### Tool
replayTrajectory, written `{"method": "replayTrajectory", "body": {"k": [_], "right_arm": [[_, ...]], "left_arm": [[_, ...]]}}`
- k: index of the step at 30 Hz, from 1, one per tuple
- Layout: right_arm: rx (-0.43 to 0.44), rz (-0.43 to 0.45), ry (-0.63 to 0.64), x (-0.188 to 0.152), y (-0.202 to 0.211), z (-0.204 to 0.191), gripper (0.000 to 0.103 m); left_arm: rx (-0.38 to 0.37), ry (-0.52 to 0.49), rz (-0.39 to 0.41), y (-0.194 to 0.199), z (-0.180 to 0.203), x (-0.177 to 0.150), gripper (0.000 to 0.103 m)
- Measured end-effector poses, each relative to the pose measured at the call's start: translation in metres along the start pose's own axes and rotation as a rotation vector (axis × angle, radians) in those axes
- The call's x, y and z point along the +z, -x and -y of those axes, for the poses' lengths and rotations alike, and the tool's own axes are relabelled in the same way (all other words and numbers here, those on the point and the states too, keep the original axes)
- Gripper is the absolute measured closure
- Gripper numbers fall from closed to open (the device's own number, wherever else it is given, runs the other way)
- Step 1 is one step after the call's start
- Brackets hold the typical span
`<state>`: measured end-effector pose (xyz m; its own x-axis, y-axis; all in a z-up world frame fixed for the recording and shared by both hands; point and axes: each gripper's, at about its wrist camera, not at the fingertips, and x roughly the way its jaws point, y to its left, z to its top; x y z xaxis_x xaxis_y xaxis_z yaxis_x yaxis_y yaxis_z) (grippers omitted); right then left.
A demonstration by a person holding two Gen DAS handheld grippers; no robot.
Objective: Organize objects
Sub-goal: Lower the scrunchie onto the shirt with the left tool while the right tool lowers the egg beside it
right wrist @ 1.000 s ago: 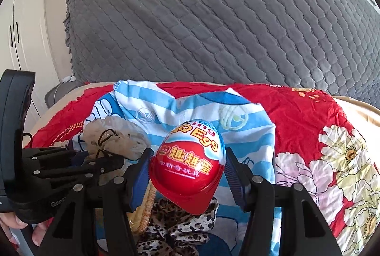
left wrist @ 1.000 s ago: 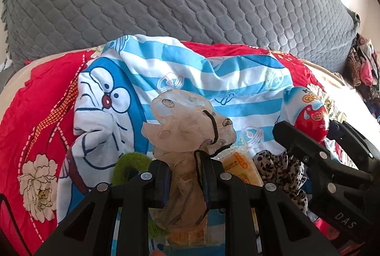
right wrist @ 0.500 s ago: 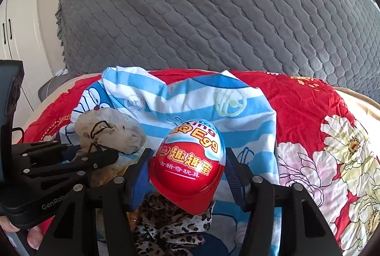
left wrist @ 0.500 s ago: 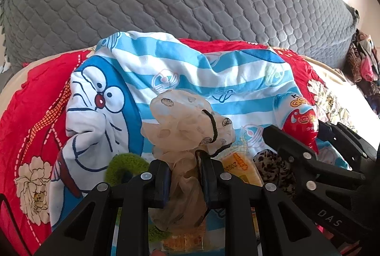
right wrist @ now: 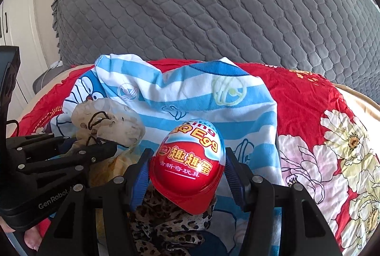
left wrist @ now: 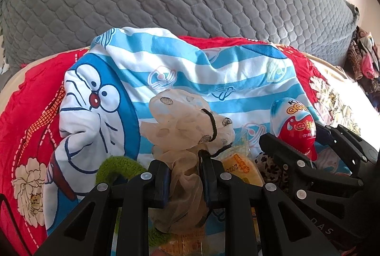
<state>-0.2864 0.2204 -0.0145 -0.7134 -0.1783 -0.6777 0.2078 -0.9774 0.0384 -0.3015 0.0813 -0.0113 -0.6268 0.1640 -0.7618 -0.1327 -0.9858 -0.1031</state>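
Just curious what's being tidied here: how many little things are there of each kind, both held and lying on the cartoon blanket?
Hair scrunchies: 3 (beige, green, leopard)
Toy eggs: 1
Yellow packets: 1
Total: 5

left gripper [left wrist: 185, 181]: pitched downward, jaws nearly closed, clamped on beige scrunchie [left wrist: 187, 127] | right gripper [right wrist: 187, 170]: pitched downward, jaws half spread, blue pads [right wrist: 140, 172] pressing both sides of toy egg [right wrist: 190, 161] | spacing: grippers side by side, close together | person: fingertips [right wrist: 30, 240] under left gripper body
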Motion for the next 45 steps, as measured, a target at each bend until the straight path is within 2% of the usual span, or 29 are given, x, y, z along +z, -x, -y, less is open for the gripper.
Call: {"method": "replayTrajectory", "body": {"k": [20,29,35,45], "right_arm": [[-0.03,-0.033,0.025,-0.003,-0.003,-0.002,0.044],[-0.057,-0.051,0.047,-0.004,-0.001,-0.005,0.044],[-0.081,-0.041,0.065,-0.002,0.004,-0.007,0.04],[-0.07,-0.035,0.061,-0.002,0.011,-0.005,0.038]], "left_arm": [[0.003,-0.012,0.007,-0.001,0.001,-0.003,0.076],[0.035,-0.039,0.009,0.002,0.001,-0.007,0.059],[0.043,-0.036,0.005,0.006,-0.003,-0.01,0.051],[0.034,-0.013,-0.01,0.007,-0.007,-0.014,0.046]]}}
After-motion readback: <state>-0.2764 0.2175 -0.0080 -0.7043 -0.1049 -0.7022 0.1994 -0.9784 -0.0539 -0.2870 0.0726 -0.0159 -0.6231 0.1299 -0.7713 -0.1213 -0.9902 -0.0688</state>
